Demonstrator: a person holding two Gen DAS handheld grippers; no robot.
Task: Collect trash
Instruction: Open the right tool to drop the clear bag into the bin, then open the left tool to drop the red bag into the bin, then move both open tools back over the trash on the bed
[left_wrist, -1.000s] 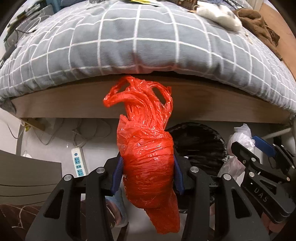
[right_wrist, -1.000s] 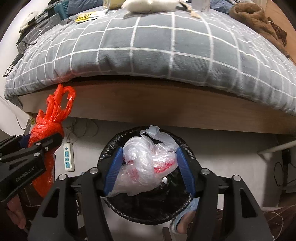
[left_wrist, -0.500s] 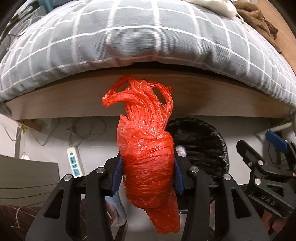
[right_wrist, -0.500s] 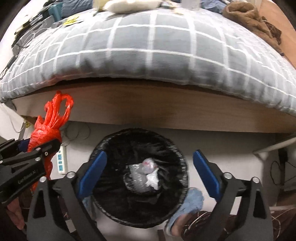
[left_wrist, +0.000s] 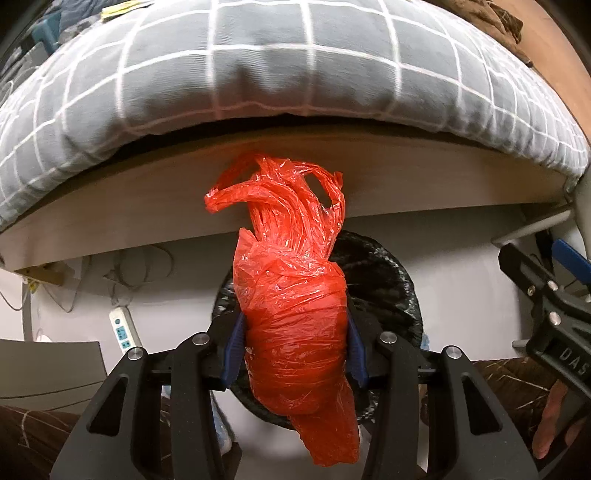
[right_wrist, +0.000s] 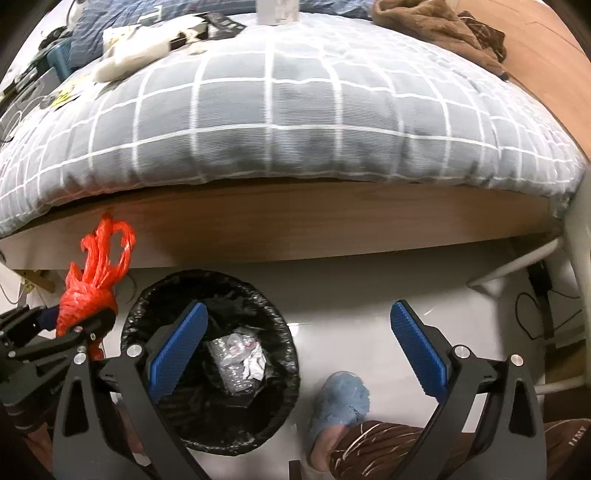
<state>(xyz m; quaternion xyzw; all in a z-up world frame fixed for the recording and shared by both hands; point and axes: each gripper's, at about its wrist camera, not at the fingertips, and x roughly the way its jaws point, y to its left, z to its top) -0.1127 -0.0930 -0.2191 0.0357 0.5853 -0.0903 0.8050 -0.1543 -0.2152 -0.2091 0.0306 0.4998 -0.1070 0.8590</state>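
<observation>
The red bag (left_wrist: 295, 332) sits squeezed between my left fingers (left_wrist: 293, 345), its bunched handles sticking up past the tips and its tail hanging below them. Just beyond and beneath it, half hidden by the bag, is the bin (left_wrist: 384, 288) with its black liner, so from here I am nearly over the opening, though I judge not yet squarely above it.

My right fingers (right_wrist: 295, 347) have just been opening and now stand spread wide with nothing between them. The clear crumpled bag (right_wrist: 236, 358) lies down inside the bin (right_wrist: 207, 284), under and a little to the inside of my left-hand blue pad (right_wrist: 177, 350). So that drop is done, and the step in hand is bringing the red bag to the same place.

From my right side the red bag (right_wrist: 92, 291) shows off to the left of the bin's rim, pinched in the other fingers (right_wrist: 70, 328). What the next move calls for, I think, is carrying it further over the mouth before letting go, and keeping my empty right fingers clear.

Beyond the fingertips runs the wooden bed frame (right_wrist: 295, 225) with the grey checked quilt (right_wrist: 295, 110) above. A blue slipper (right_wrist: 340, 402) stands on the floor beside the bin
</observation>
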